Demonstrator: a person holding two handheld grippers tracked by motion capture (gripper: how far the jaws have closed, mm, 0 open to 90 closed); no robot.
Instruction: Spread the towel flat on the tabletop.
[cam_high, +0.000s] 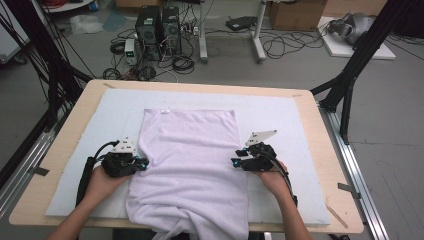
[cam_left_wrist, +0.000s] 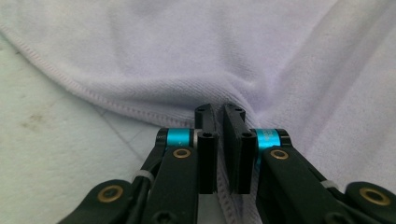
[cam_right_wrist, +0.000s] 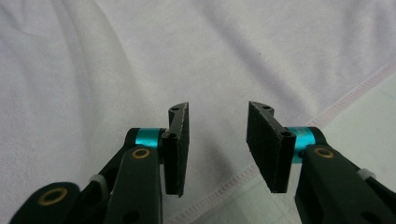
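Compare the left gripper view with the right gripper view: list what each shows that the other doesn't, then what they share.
Left gripper view alone: the left gripper with its jaws nearly together, pinching a raised fold at the hemmed edge of the lavender towel, with a stained patch on the pale mat.

Right gripper view alone: the right gripper with its jaws spread wide, nothing between them, poised over the towel's stitched hem.

Shared: the same lavender towel, its hem running diagonally, a strip of pale mat beyond it, and black jaws with blue collars.

Computer towers (cam_high: 159, 27), cables on floor; cardboard box (cam_high: 296, 14) beyond table
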